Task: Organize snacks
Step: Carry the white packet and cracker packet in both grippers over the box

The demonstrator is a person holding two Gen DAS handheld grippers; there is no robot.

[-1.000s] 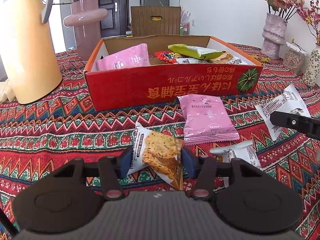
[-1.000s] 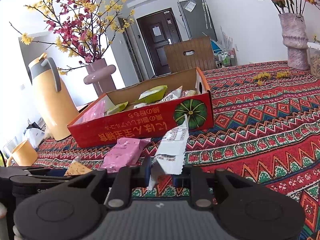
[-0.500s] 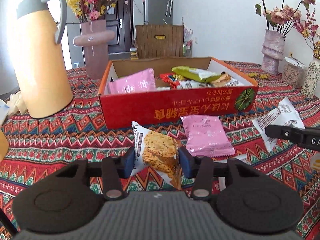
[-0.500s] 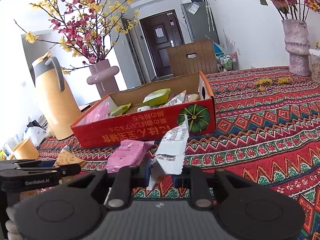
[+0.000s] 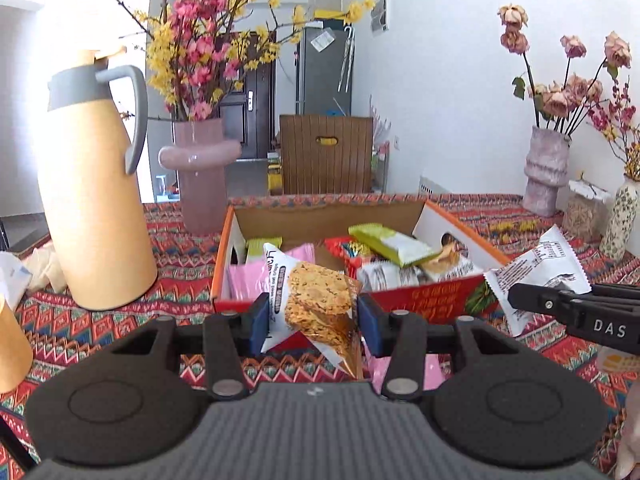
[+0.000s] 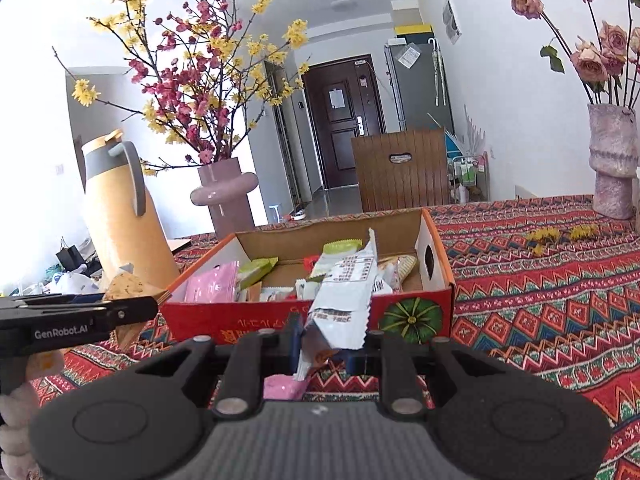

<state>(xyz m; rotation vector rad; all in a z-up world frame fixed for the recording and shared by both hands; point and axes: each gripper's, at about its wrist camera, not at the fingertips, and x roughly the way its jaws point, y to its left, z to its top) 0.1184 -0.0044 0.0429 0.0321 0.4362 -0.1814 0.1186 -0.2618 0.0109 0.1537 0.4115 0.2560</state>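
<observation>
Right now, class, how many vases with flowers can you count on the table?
3. The pink vase stands behind the box beside the thermos jug; the mauve ribbed vase and the floral-patterned vase stand far right. Others may sit outside both views.

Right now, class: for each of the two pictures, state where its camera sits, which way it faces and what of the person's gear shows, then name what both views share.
Left wrist view: sits on the left claw, faces the red box across the table; own fingers grip a cracker packet; the right claw enters at right.
Right wrist view: sits on the right claw, faces the same box; own fingers pinch a white packet; the left claw enters at left.
Shared: box, yellow jug, pink vase, wooden chair.
</observation>
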